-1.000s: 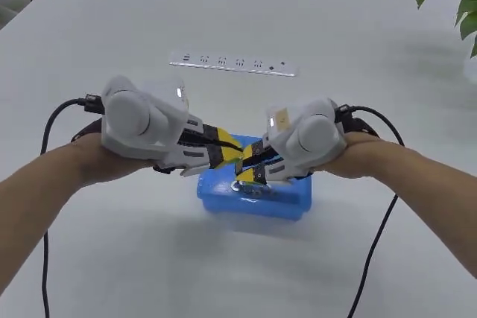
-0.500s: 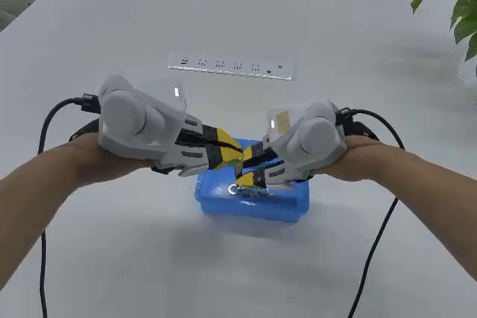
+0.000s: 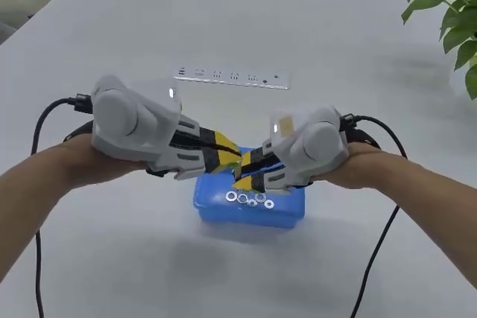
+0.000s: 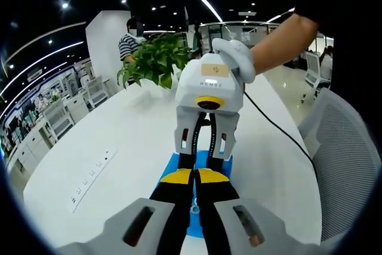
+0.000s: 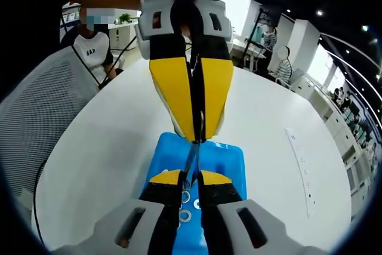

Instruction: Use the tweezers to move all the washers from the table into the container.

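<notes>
A blue container point(image 3: 216, 210) sits on the white table point(image 3: 112, 27) with several small metal washers point(image 3: 250, 199) lying on its top surface. Above its far half my two grippers meet tip to tip. The left gripper point(image 3: 232, 156) comes in from the left with its yellow-tipped jaws pressed together. Thin metal tweezers point(image 5: 192, 158) run from that gripper's tips point(image 5: 197, 135) down into my right gripper point(image 5: 190, 178), whose jaws close around them. Washers point(image 5: 185, 206) show through the gap below. The right gripper point(image 3: 242, 175) sits just right of the left one.
A white power strip point(image 3: 231, 77) lies on the table beyond the container. Plant leaves point(image 3: 447, 13) reach in at the right edge. Black cables point(image 3: 376, 251) trail from both grippers. A mesh chair point(image 5: 42, 117) stands beside the table.
The head camera has tilted, so the scene sits a little differently. The grippers stay tip to tip over the container, slightly higher, and the washers now show plainly in front of them.
</notes>
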{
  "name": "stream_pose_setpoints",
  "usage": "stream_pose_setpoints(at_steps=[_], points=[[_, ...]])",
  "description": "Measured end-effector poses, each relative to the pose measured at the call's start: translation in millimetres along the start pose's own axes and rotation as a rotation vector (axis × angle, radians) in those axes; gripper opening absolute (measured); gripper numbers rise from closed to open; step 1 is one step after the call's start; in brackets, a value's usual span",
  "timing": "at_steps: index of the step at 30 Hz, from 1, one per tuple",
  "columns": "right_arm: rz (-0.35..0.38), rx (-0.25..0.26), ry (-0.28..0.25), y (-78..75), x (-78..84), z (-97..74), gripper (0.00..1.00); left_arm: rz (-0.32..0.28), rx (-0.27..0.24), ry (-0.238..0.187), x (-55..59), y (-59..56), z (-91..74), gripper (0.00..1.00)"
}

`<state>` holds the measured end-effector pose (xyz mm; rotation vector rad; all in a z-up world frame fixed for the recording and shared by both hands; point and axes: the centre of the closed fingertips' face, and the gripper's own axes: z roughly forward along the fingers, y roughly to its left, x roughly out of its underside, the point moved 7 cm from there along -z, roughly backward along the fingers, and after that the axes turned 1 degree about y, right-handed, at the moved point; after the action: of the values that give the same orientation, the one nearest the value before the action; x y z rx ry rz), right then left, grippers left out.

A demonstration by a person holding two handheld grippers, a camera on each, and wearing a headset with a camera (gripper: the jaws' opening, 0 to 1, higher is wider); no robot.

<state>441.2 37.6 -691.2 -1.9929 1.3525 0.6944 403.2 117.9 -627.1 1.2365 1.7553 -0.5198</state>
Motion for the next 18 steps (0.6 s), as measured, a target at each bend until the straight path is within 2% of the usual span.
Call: stream_pose_setpoints(at_steps=[9,18], points=[[0.008,0.027,-0.005,5.9,-6.2,-18.7,0.1,0.028,0.021,-0.013,-16.3,-4.2,-4.2,0.05],[-0.021,0.047,0.014,17.6,-11.9,-32.6,0.09,0.051,0.043,-0.013,-24.5,-14.6,-10.8,0.05]])
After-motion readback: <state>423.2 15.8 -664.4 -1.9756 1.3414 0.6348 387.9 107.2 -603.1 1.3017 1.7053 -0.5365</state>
